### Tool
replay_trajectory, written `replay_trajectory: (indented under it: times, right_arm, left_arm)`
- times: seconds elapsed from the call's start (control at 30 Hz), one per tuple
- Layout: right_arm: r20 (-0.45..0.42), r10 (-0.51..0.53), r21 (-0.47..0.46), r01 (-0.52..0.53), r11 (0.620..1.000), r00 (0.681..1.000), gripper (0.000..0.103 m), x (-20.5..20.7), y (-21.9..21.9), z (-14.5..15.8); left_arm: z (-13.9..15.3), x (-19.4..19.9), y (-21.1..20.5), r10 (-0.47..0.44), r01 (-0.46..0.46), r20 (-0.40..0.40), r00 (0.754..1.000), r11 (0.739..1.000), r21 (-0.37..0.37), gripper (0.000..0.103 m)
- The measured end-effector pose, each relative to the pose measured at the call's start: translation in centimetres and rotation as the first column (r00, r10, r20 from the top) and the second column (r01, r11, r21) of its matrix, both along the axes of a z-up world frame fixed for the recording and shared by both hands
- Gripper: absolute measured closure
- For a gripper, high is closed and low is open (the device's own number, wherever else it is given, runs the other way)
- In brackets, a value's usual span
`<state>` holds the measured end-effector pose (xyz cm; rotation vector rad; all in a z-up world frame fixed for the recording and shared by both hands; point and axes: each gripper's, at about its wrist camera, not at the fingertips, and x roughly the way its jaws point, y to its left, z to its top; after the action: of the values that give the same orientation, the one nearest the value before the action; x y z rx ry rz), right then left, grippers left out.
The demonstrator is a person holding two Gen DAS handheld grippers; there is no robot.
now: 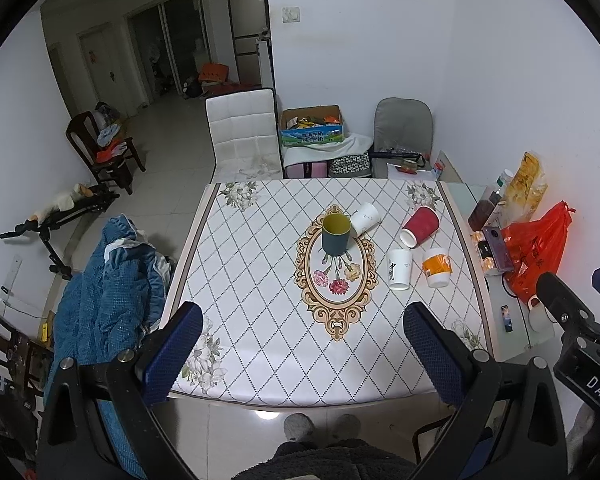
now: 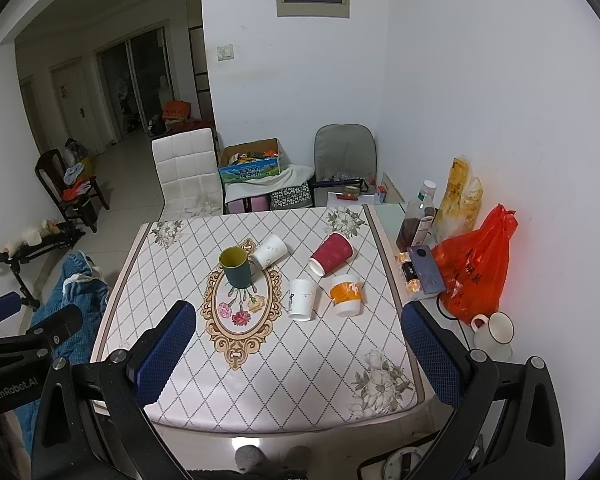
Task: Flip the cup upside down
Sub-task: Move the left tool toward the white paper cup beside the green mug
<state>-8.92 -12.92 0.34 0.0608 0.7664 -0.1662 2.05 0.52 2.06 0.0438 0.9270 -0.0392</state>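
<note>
A dark teal cup with a yellow inside (image 1: 335,235) stands upright, mouth up, on the table's oval flower print; it also shows in the right wrist view (image 2: 237,266). A white paper cup (image 1: 364,218) (image 2: 270,251) lies on its side behind it. A red ribbed cup (image 1: 419,226) (image 2: 331,260) lies on its side. A white cup (image 1: 399,269) (image 2: 302,299) and an orange-and-white cup (image 1: 437,267) (image 2: 345,294) stand mouth down. My left gripper (image 1: 303,354) and right gripper (image 2: 299,356) are both open and empty, held above the table's near edge.
The table (image 1: 260,360) has a white diamond-pattern cloth. A glass side shelf on the right holds an orange plastic bag (image 2: 474,274), a phone (image 2: 425,270), a bottle (image 2: 416,216) and a white mug (image 2: 496,332). A blue jacket (image 1: 108,296) lies left. Chairs stand behind the table.
</note>
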Motion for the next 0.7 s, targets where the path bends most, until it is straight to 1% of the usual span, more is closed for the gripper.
replay_trajectory:
  times: [0.07, 0.2, 0.27, 0.33, 0.5, 0.7]
  right_arm:
    - [-0.009, -0.008, 0.003, 0.008, 1.000, 1.000, 0.000, 0.7, 0.4, -0.5]
    - [-0.041, -0.027, 0.004, 0.027, 1.000, 0.999, 0.000, 2.1, 0.7, -2.0]
    - [-0.067, -0.040, -0.001, 0.040, 0.999, 0.997, 0.000, 2.9, 1.0, -3.0]
    - [-0.100, -0.054, 0.004, 0.055, 0.998, 0.994, 0.000, 4.0, 1.1, -4.2]
    - [-0.180, -0.096, -0.008, 0.096, 0.995, 0.979, 0.000, 6.2, 1.0, -8.0]
    - [-0.285, -0.130, -0.004, 0.135, 0.991, 0.950, 0.000, 8.4, -0.9, -13.5]
  left_arm:
    - [-0.4, 0.3, 0.2, -0.005, 0.005, -0.009, 1.000, 1.000, -0.005, 0.000]
    - [-2.2, 1.6, 0.6, -0.013, 0.013, -0.032, 0.999, 1.000, -0.011, 0.000]
    - [-3.2, 2.4, 0.6, -0.016, 0.015, -0.046, 0.999, 1.000, -0.001, 0.000]
    - [-4.1, 3.3, 0.9, -0.023, 0.023, -0.058, 0.998, 1.000, -0.006, 0.000]
    - [-6.5, 5.4, 1.1, -0.040, 0.041, -0.084, 0.996, 0.999, 0.019, 0.000]
    - [-9.6, 8.7, 0.5, -0.057, 0.063, -0.154, 0.986, 0.997, 0.034, 0.000]
